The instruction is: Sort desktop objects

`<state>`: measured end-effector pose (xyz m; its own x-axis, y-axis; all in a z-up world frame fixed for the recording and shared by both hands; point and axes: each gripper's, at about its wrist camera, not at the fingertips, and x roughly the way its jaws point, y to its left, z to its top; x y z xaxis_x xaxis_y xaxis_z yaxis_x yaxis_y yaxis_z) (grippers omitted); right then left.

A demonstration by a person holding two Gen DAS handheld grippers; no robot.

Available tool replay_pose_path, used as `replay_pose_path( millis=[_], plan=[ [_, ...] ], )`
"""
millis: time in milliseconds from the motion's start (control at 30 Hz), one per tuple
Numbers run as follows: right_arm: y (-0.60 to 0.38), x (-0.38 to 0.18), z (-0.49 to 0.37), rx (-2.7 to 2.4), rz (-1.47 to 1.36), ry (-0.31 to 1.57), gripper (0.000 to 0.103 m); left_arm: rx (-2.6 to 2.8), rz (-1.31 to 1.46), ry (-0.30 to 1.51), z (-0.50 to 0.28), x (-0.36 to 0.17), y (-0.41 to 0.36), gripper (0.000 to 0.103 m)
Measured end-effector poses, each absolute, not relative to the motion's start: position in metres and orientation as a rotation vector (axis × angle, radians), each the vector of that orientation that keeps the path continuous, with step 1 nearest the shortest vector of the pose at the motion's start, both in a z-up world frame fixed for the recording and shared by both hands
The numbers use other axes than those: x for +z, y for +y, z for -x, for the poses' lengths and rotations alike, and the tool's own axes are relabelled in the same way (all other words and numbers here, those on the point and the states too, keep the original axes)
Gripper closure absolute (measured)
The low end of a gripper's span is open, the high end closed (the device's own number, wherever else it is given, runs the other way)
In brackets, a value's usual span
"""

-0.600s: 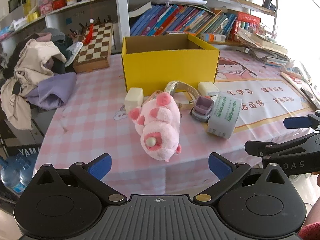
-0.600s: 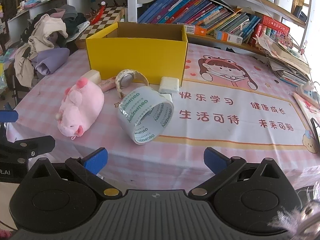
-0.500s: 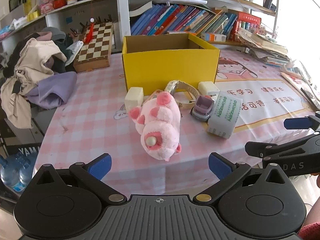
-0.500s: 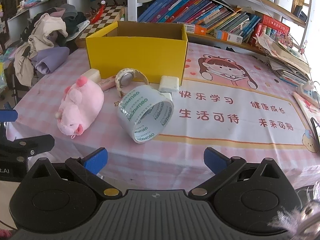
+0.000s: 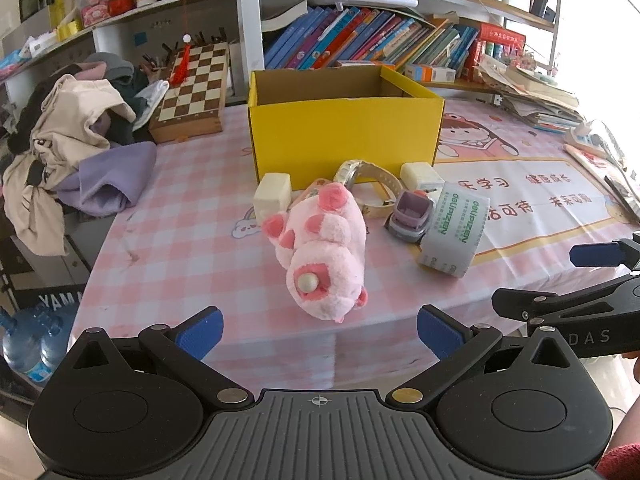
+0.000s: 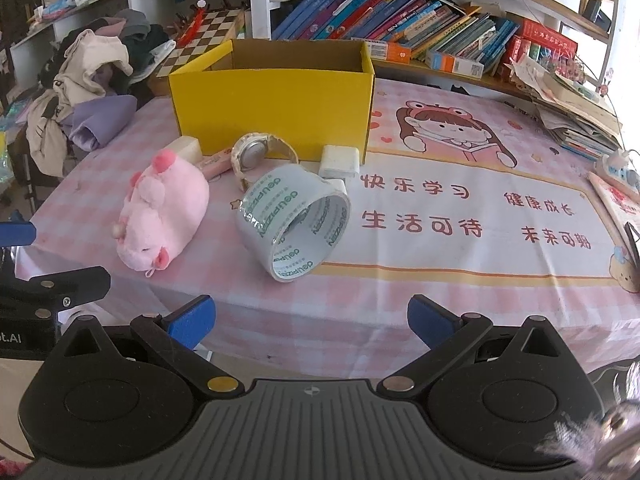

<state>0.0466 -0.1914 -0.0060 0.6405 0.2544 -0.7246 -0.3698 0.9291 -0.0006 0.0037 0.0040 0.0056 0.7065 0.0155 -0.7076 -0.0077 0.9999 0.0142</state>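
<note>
Left wrist view: left claw (image 5: 318,330) spread, empty; plush pig (image 5: 322,248), toy car (image 5: 410,216) and tape roll (image 5: 454,232) lie mid-frame on the surface (image 5: 180,220), yellow box (image 5: 344,128) seemingly empty (sorting unstarted). Right wrist view: right claw (image 6: 310,322) spread, empty; the tape hides the car, but the watch (image 6: 256,156) face shows.

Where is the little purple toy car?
In the left wrist view, the toy car sits right of the pink plush, touching the tape roll, in front of the yellow box.

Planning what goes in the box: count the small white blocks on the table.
2. One white block stands at the yellow box's front left corner; the other white block lies at its front right corner. More may be hidden.
</note>
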Motion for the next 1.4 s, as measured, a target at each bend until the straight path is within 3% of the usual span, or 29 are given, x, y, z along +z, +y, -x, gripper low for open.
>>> replay_pose_path(
  millis=[1400],
  plan=[
    [-0.181,-0.004,-0.069,0.338,0.192,0.761,0.0,-0.011,0.037,0.791,-0.025,-0.002,0.015,0.0]
  ],
)
